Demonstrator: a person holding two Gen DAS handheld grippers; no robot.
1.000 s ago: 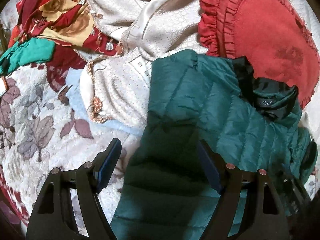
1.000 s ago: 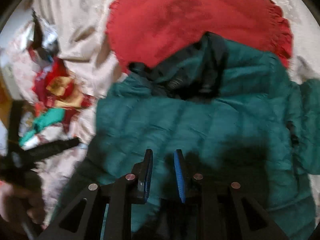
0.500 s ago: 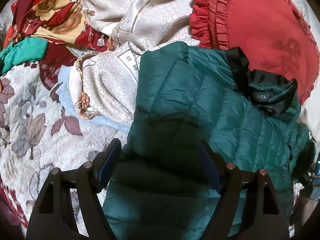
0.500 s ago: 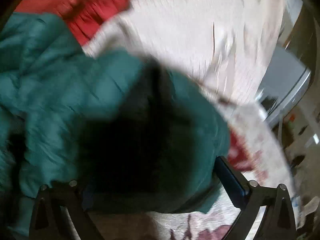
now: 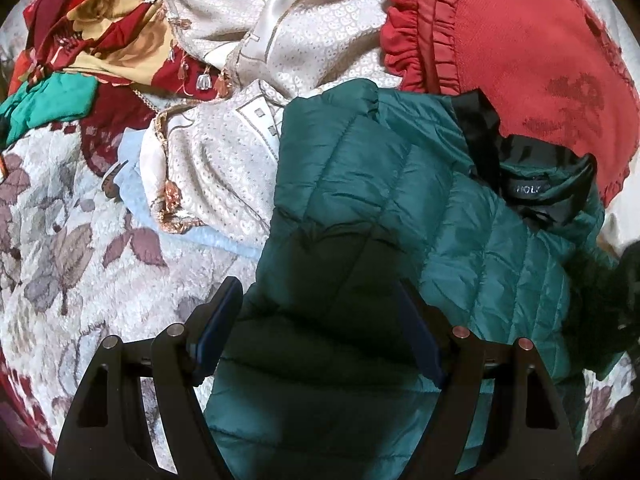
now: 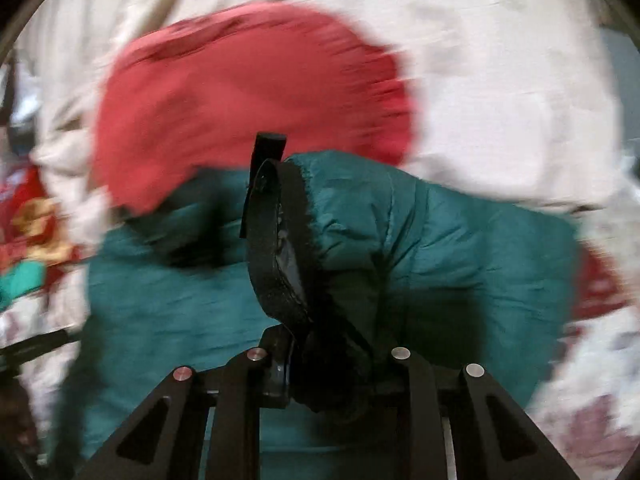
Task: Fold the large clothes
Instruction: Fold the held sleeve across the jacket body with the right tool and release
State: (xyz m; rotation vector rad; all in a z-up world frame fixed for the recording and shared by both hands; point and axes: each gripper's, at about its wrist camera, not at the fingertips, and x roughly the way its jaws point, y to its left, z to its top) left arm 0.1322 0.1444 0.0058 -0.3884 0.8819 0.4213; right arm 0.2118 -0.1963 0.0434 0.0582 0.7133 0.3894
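Note:
A dark green quilted puffer jacket (image 5: 380,216) with a black collar lining lies on the bed, its left sleeve folded over the body. My left gripper (image 5: 320,332) is open, just above the jacket's lower left part, not holding it. My right gripper (image 6: 320,364) is shut on the jacket's right sleeve cuff (image 6: 288,248), which has a black strap, and holds it lifted over the jacket body (image 6: 180,292). The right wrist view is blurred by motion.
A red ruffled cushion (image 5: 520,52) lies behind the jacket. A cream patterned garment (image 5: 224,148) and a red, gold and green cloth pile (image 5: 92,60) lie to the left. The floral bedspread (image 5: 60,248) shows at the left.
My right gripper swung to the right sleeve, closed on its cuff and lifted it back over the jacket. My left gripper has shifted a little over the jacket and stayed open.

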